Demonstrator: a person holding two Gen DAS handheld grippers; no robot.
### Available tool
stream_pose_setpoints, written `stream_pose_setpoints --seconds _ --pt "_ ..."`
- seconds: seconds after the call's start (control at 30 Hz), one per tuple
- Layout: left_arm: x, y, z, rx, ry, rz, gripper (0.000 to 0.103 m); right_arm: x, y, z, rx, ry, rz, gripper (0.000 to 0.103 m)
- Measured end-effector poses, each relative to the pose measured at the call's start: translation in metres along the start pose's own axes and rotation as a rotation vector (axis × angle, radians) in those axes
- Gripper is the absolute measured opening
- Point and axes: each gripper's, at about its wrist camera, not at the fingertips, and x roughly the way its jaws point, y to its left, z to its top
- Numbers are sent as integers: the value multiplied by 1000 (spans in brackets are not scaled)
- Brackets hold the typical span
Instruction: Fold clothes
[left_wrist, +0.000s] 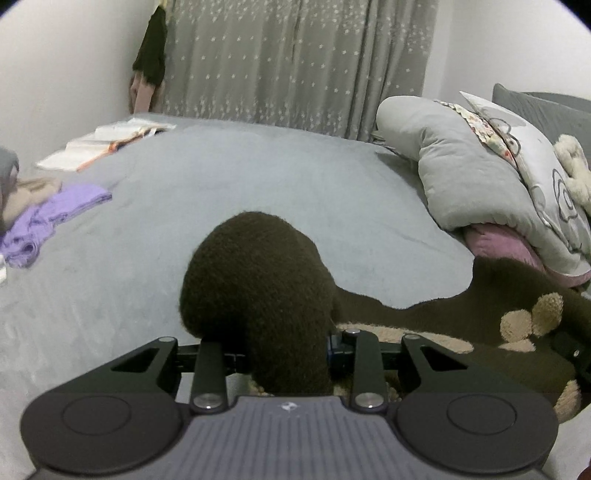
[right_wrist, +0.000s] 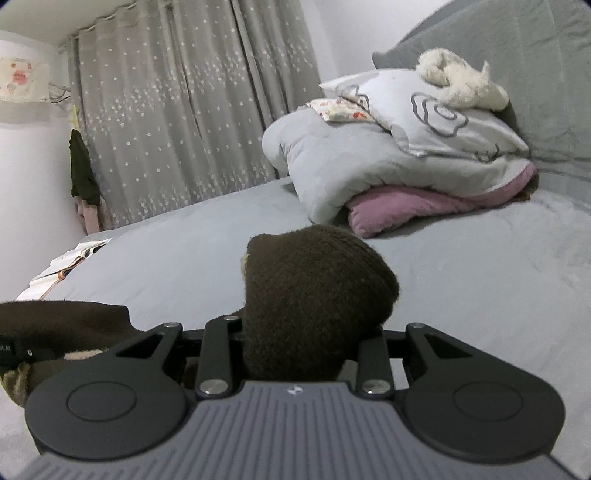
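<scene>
A dark brown fuzzy garment (left_wrist: 258, 288) with beige patches lies low over the grey bed (left_wrist: 221, 184). My left gripper (left_wrist: 286, 360) is shut on a bunched fold of it, and the cloth bulges up over the fingers and hides the tips. The rest of the garment (left_wrist: 480, 295) trails off to the right, where the other gripper's black body shows at the edge. In the right wrist view my right gripper (right_wrist: 299, 350) is shut on another brown bunch (right_wrist: 317, 295). More of the garment (right_wrist: 62, 317) spreads to the left there.
A purple garment (left_wrist: 48, 218) and beige cloth lie at the left of the bed, with open books (left_wrist: 103, 142) behind. A grey duvet and pillows (right_wrist: 388, 155) over a pink cushion (right_wrist: 406, 206) are piled at the right. Grey starred curtains (left_wrist: 295, 62) hang behind.
</scene>
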Motion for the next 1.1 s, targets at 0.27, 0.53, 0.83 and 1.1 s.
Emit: stream_pose_setpoints --seconds 0.27,0.53,0.83,1.1 --pt "-11 -15 1 79 -43 4 32 -9 -8 8 -54 -45 -12 33" --pt "-28 -45 -7 204 -119 6 33 -26 -11 7 -83 -84 -29 33" --pt "-54 -93 -3 277 -166 14 33 -57 -65 19 -103 -173 -120 33" --pt "-80 -184 12 412 -229 -19 33 -85 -139 34 -64 -265 -266 34"
